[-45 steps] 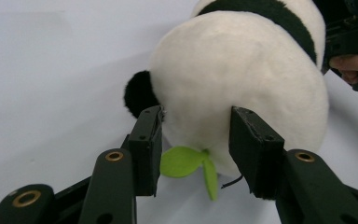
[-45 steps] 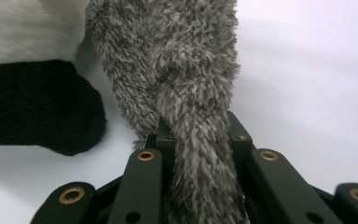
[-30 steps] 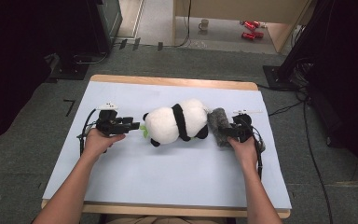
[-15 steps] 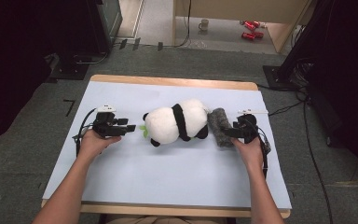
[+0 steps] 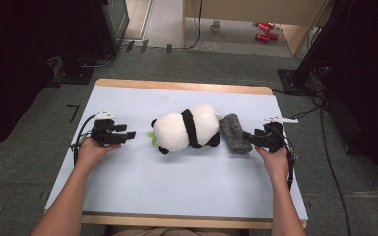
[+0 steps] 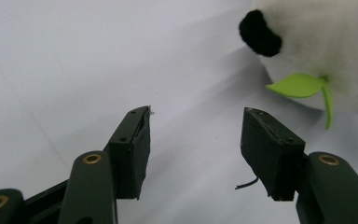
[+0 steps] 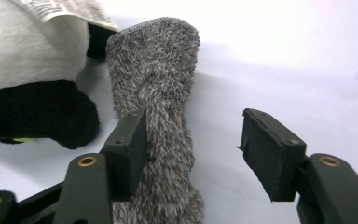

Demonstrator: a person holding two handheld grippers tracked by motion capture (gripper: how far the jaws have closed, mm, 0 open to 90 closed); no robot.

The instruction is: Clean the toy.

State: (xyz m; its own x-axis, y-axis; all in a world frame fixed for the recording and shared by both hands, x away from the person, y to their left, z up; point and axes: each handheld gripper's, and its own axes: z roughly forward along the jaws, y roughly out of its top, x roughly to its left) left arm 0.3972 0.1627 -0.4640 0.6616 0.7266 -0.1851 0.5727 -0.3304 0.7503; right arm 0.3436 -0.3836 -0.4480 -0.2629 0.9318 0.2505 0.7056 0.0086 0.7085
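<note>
Flanking the plush panda [image 5: 184,130], both claws gape empty, the right claw [image 7: 193,154] beside a grey furry pouch [image 7: 161,116]

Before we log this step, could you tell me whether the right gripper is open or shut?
Open: the right gripper has a clear gap, with the grey furry cloth beside one jaw, unclamped.

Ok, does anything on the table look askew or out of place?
The panda plush lies tipped on its side rather than sitting up, and the grey furry piece lies loose against its back end. Nothing looks spilled or damaged.

Grey carpet floor [image 5: 24,162]; wooden cabinet [image 5: 295,34] behind, dark sides.
</note>
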